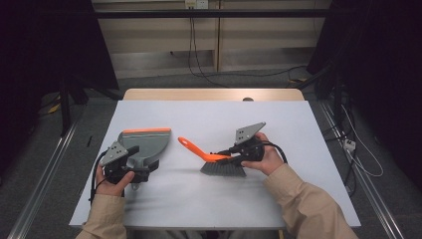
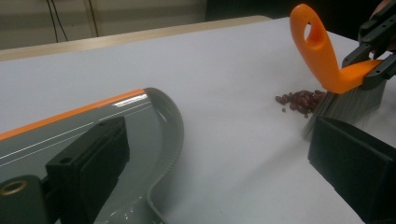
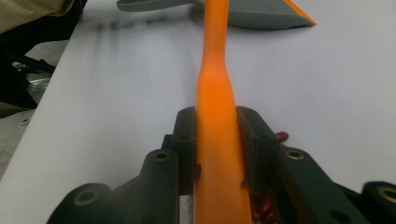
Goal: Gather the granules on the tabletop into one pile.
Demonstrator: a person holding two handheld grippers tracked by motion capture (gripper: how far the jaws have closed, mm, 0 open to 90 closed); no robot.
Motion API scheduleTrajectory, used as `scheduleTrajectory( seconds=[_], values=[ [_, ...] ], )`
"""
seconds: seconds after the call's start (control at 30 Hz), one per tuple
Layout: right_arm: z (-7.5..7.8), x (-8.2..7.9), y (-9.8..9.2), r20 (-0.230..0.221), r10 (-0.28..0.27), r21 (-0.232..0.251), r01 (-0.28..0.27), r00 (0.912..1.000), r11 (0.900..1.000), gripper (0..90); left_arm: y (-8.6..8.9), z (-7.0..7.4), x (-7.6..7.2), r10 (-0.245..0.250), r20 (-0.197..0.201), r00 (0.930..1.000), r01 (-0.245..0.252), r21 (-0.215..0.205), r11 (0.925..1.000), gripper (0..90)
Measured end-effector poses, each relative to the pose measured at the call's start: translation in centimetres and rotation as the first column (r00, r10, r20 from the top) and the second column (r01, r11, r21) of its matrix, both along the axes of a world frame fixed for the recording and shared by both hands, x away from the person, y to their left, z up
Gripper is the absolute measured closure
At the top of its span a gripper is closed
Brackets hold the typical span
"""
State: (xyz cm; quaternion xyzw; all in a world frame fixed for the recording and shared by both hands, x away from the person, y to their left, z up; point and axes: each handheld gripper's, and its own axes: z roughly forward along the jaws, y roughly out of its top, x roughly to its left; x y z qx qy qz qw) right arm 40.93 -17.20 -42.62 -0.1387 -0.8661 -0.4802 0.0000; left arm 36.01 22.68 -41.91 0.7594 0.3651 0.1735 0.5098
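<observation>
Clamping the orange handle of the brush (image 3: 215, 140) between both pads, the right claw (image 3: 215, 144) is closed tight on it; the grey bristles rest on the white desk (image 1: 209, 199), touching a small pile of dark red beans (image 2: 301, 100); the left claw (image 2: 215, 172) stands wide, one jaw over the grey dustpan (image 2: 140, 135) and the other over bare desk; whether it grips the dustpan cannot be told; in the high view the beans are hidden behind the bristles; the dustpan's handle is covered by the left claw.
</observation>
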Motion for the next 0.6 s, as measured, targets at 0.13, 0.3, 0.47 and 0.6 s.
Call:
scheduleTrajectory(
  seconds=[0.13, 0.3, 0.47, 0.6],
  values=[
    [0.0, 0.9, 0.8, 0.019, -0.007, 0.000, 0.007, 0.9998, 1.000, 70.8, 0.0, 0.0, 0.0, -0.002, 0.001, 1.0000, 0.002, 0.004, 1.0000, 5.1],
    [0.2, 1.6, 1.8, 0.024, -0.008, -0.004, 0.008, 0.9997, 1.000, 71.0, -0.1, -0.1, 0.0, -0.001, -0.001, 1.0000, 0.001, -0.002, 1.0000, 5.1],
    [1.1, 1.7, 2.0, 0.017, -0.015, 0.033, 0.014, 0.9997, 0.999, 71.0, 0.0, 0.0, 0.0, -0.004, 0.001, 1.0000, 0.004, 0.001, 1.0000, 5.1],
    [2.4, 1.4, 1.5, 0.036, -0.059, 0.079, 0.056, 0.9976, 0.995, 71.0, 0.1, 0.0, 0.0, -0.002, 0.006, 1.0000, 0.002, -0.004, 1.0000, 5.1]
  ],
)
